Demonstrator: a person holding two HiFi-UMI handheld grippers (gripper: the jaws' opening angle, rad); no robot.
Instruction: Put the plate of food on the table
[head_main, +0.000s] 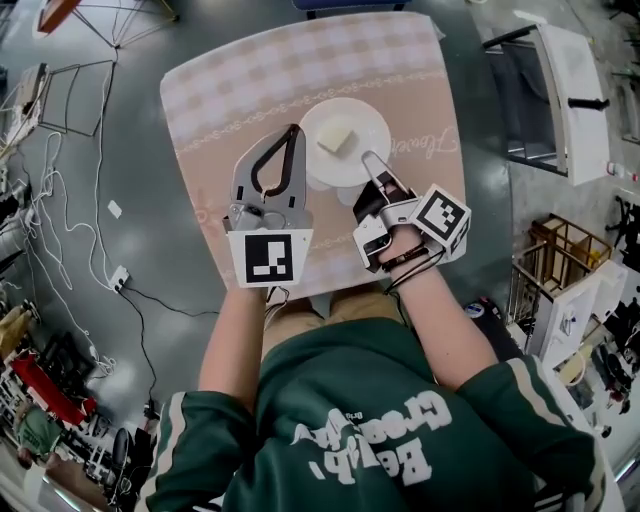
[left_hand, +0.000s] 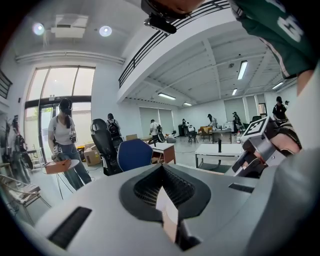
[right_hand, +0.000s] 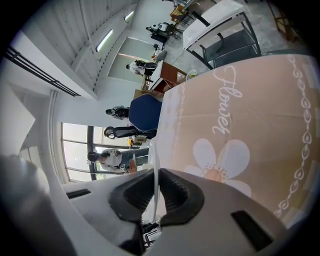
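My right tongs (head_main: 372, 160) are clamped on the near rim of the plate (head_main: 345, 140), which sits over the middle of the table (head_main: 220, 90) with the pale block of food (head_main: 335, 138) on it. I cannot tell whether it rests there yet. My left tongs (head_main: 290, 135) are pressed together, holding nothing, just beside it. I'd keep the plate level, ease it down flat, then release gently.

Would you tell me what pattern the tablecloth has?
The tablecloth is a pale pink check with chain borders, clearest in the head view.
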